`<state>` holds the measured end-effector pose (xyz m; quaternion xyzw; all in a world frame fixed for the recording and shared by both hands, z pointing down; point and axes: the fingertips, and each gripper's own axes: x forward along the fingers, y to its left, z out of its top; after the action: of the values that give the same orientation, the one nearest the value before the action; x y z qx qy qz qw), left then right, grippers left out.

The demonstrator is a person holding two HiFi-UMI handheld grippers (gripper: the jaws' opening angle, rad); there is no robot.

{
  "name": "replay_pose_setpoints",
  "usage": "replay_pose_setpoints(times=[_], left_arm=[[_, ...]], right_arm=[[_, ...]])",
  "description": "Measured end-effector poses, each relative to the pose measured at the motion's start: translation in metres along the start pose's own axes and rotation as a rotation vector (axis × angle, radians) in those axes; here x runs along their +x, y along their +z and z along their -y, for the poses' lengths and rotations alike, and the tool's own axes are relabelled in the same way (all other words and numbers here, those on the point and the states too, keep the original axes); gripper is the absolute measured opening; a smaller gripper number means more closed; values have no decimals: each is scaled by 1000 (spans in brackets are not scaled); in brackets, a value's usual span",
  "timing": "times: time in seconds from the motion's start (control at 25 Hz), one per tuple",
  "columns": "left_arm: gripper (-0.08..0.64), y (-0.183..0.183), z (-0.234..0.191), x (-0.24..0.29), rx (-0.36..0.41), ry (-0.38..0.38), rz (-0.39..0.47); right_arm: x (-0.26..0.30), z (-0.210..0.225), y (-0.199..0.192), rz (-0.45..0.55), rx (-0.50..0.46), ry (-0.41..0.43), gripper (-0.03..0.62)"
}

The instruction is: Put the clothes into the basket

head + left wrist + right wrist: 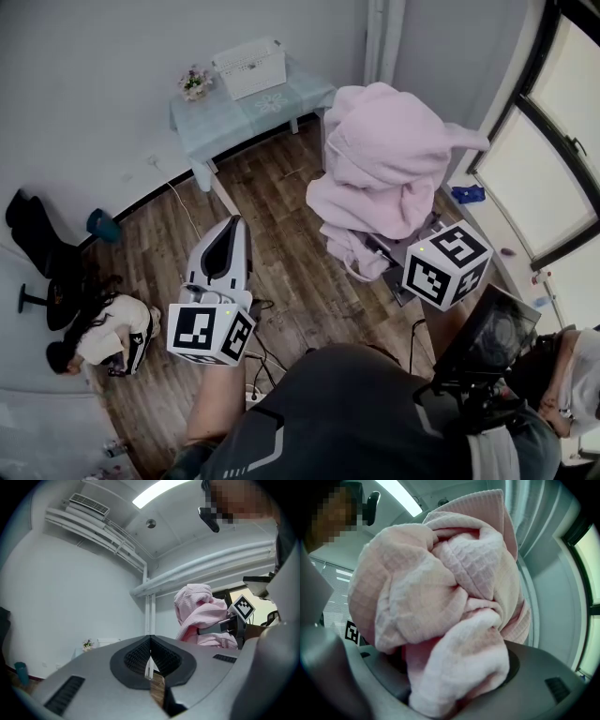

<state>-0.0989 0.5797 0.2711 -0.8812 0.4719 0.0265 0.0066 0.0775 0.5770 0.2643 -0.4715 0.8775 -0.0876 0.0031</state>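
**Now one garment is held, basket far left**

The left gripper (232, 230) is carried empty, its jaws pressed together, and is the nearer to the table (225, 117). One white box, probably the basket (250, 67), is seen there. One pink garment (384, 159) is pinched, bunched upright, by the right gripper (384, 251).
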Motion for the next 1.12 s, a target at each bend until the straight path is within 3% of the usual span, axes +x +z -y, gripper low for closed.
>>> replay_pose_setpoints(times=[0.56, 1.12], left_arm=[[9, -20, -59, 6, -36, -17, 3], [9, -12, -112, 126, -15, 79, 27]], right_arm=[[46, -10, -7, 6, -12, -44, 337], [151, 89, 19, 31, 3, 50, 337]])
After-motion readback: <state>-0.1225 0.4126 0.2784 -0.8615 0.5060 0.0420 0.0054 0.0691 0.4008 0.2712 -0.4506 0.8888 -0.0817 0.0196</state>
